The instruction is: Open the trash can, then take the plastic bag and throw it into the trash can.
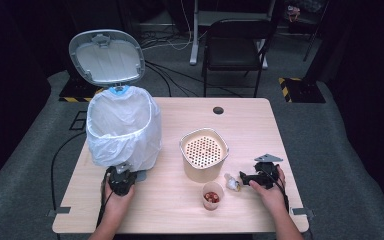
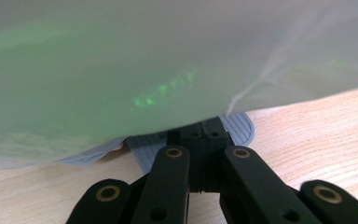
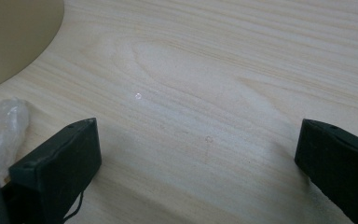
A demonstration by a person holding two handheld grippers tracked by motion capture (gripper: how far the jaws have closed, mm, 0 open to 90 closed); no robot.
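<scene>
A pedal bin lined with a white bag (image 1: 124, 127) stands on the table's left side, its grey lid (image 1: 107, 56) tipped up and open. My left gripper (image 1: 125, 173) is at the bin's foot. In the left gripper view its jaws (image 2: 204, 134) are shut together, tips resting on the ribbed grey pedal (image 2: 240, 128) under the hanging bag (image 2: 168, 65). My right gripper (image 1: 244, 176) lies low at the right front, pointing left. Its jaws (image 3: 196, 154) stand wide open over bare wood. A crumpled clear wrapper (image 3: 4, 123) lies just beside one jaw.
A beige tub with a perforated insert (image 1: 204, 150) sits mid-table. In front of it stands a small cup (image 1: 212, 195) holding something red, with the wrapper (image 1: 231, 182) to its right. A black chair (image 1: 235, 45) stands beyond the table's far edge.
</scene>
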